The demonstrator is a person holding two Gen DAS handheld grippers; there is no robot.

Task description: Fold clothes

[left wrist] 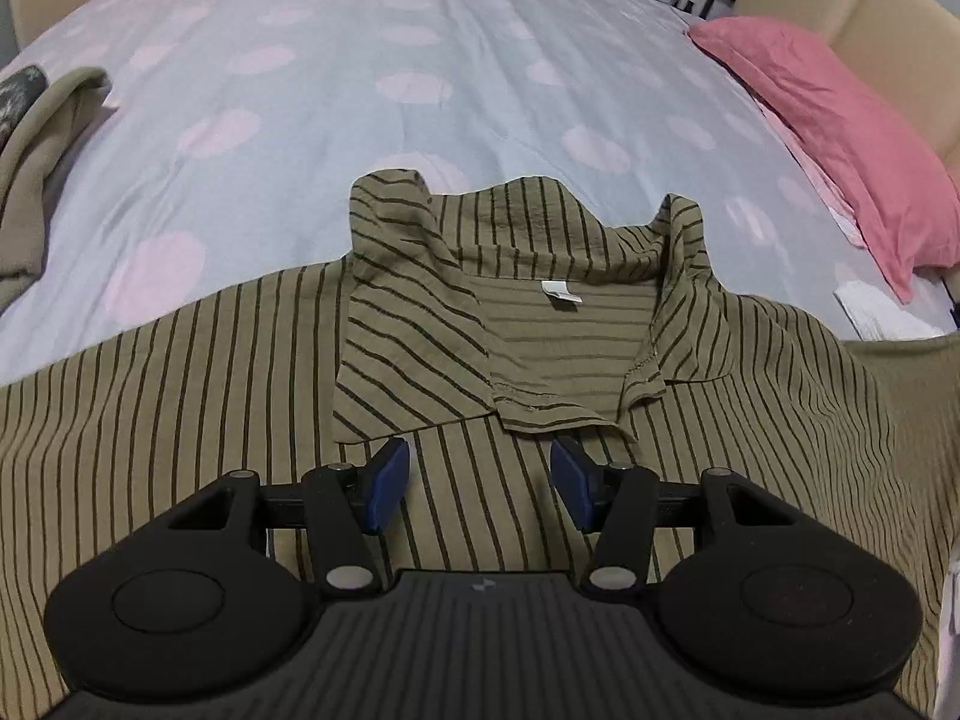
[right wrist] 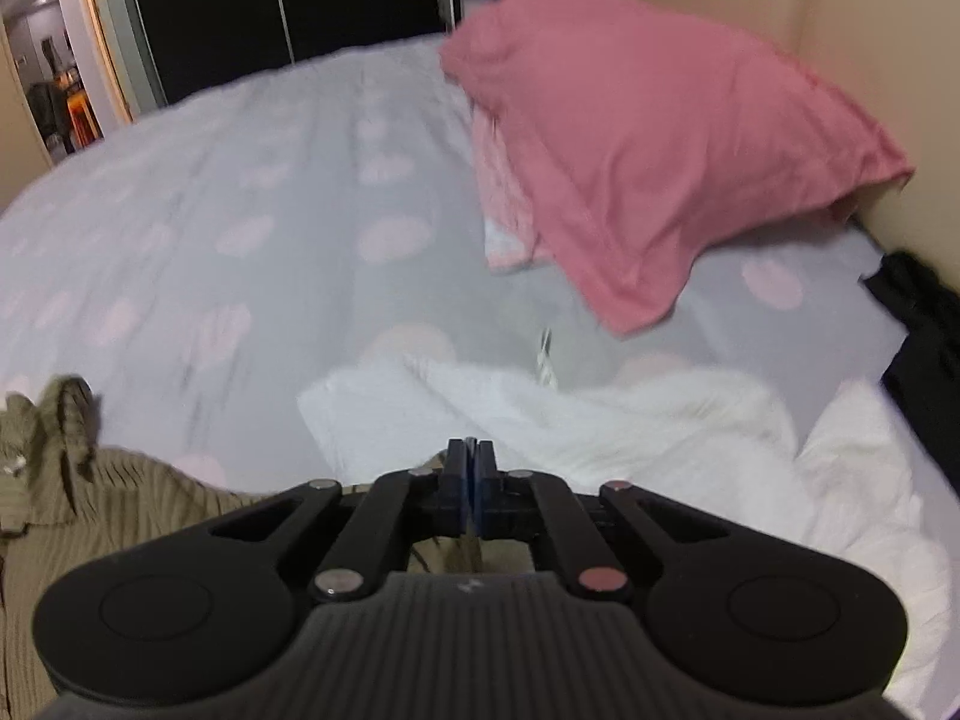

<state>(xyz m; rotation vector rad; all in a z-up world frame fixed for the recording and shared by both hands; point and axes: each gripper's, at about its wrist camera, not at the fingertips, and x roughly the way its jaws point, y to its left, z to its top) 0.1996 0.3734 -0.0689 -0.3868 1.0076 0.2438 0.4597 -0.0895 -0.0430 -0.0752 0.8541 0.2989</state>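
Our left gripper [left wrist: 480,483] hangs w/ jaws spread, nothing pinched, over the olive striped shirt [left wrist: 240,408] just below its collar [left wrist: 522,276]. Right gripper [right wrist: 471,474] pressed together at the shirt's edge; can't tell if cloth's caught. Shirt lies flat at the near edge of the bed [left wrist: 360,90], pink pillow [right wrist: 660,150] at the head.

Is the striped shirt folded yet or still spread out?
Spread out. The striped shirt lies flat across the bed, collar open, label showing.

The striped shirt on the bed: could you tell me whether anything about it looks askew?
Yes: the striped shirt's collar is rumpled, its left flap standing up and folded over unevenly instead of lying flat.
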